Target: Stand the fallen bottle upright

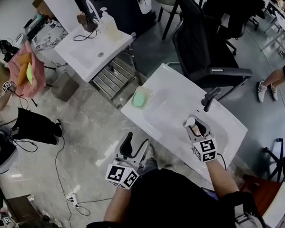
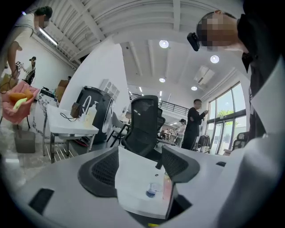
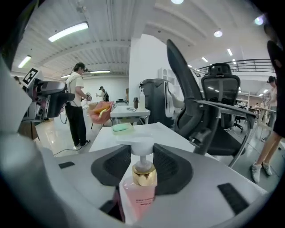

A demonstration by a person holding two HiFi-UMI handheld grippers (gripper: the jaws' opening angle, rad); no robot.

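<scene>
1. The person wears a black top (image 1: 171, 200); the forearms below its sleeves are uncovered.
2. A small black camera (image 2: 193, 41) sits at the person's head.
3. The left claw (image 1: 135, 144) has a pale grey shell and two black, rounded jaws. Their inner pads (image 2: 106, 171) carry a fine dotted texture.
4. At its rear sits the left cube (image 1: 121, 175), white with black square markers on each face.
5. The right claw (image 1: 195, 127) is the same build, with the right cube (image 1: 205, 150) marked alike.
6. Black rectangular slots (image 3: 231, 194) are set into the grey shell on either side of the jaws, in both gripper views.
</scene>
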